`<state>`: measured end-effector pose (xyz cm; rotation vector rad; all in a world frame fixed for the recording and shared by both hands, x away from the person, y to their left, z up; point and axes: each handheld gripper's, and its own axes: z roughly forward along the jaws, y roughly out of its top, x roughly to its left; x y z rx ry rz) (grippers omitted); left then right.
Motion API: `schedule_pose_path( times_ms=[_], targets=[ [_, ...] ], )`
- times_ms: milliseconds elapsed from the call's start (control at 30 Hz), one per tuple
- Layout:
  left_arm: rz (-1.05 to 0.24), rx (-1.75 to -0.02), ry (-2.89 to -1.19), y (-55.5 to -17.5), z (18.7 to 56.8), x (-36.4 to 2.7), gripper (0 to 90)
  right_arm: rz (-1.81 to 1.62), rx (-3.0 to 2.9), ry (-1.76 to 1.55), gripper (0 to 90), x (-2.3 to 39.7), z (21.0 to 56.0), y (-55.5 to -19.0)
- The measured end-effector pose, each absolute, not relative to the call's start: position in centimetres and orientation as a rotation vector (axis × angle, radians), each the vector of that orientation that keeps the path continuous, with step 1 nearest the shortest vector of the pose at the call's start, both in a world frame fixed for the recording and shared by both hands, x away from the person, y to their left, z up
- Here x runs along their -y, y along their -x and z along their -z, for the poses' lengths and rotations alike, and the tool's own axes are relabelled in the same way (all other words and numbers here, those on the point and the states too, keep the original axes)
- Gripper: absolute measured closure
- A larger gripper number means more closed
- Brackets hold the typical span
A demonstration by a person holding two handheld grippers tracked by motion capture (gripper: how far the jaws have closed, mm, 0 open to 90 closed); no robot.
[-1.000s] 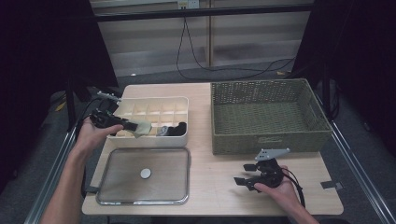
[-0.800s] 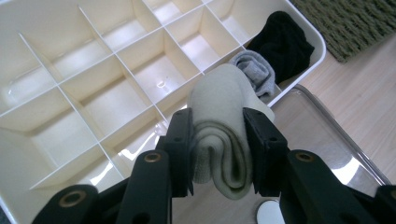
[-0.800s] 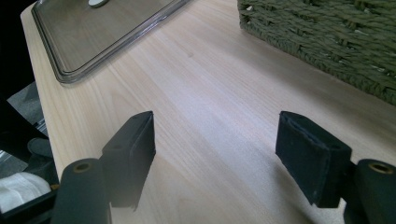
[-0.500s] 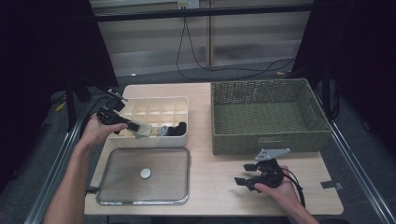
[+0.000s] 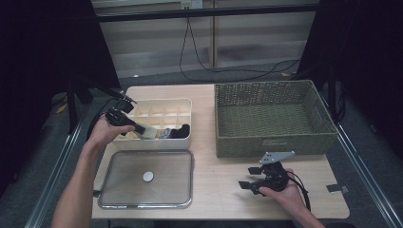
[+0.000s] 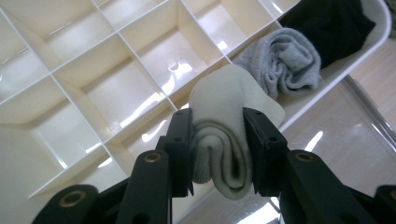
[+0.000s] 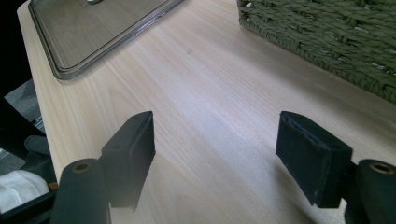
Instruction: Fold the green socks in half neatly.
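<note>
Gripping a rolled cream sock (image 6: 223, 140) in the left gripper (image 6: 219, 144), jaws clamped on both sides of the roll, pads pressing into it. Holding it just above the near edge of the divided white box (image 5: 157, 107), over the compartment beside a rolled grey sock (image 6: 285, 65); lying beyond the grey one, a black sock (image 6: 327, 23) in the end compartment. Compared with a second ago, having carried the left gripper (image 5: 127, 124) and cream sock (image 5: 149, 133) a little lower and nearer the box's front wall, from farther out at the left; grip unchanged. Resting on the table (image 5: 223, 185) near its front right, the right gripper (image 5: 252, 183), in the same spot as before, jaws standing apart with nothing but bare wood between them. Lying flat in front of the box, the clear lid (image 5: 142, 178) with its small round knob, not shifted. Sitting at the right, close beside the box, the woven green basket (image 5: 271, 142), its near wall showing at the top of the right gripper view.
</note>
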<state>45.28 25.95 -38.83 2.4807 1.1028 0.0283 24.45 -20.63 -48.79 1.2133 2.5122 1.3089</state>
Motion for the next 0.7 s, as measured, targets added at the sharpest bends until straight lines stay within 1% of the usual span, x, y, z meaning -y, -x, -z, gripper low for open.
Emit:
schedule_pose_path(
  times_ms=[133, 200, 300, 700],
  targets=[
    [-0.035, -1.103, -2.53, -45.6, 39.4, -25.5, 65.3, -1.307, -2.515, -1.216, 28.7, 20.6, 48.8, -24.5],
    [-0.034, -1.113, -2.52, -45.6, 39.7, -25.2, 65.3, -1.307, -2.516, -1.214, 28.6, 20.6, 48.8, -24.5],
    [-0.027, -1.085, -2.557, -45.7, 39.8, -24.8, 65.3, -1.307, -2.516, -1.215, 28.5, 20.6, 48.8, -24.5],
    [-0.027, -1.104, -2.598, -46.1, 41.2, -23.2, 65.1, -1.309, -2.525, -1.209, 28.5, 20.5, 48.9, -24.5]
  ],
)
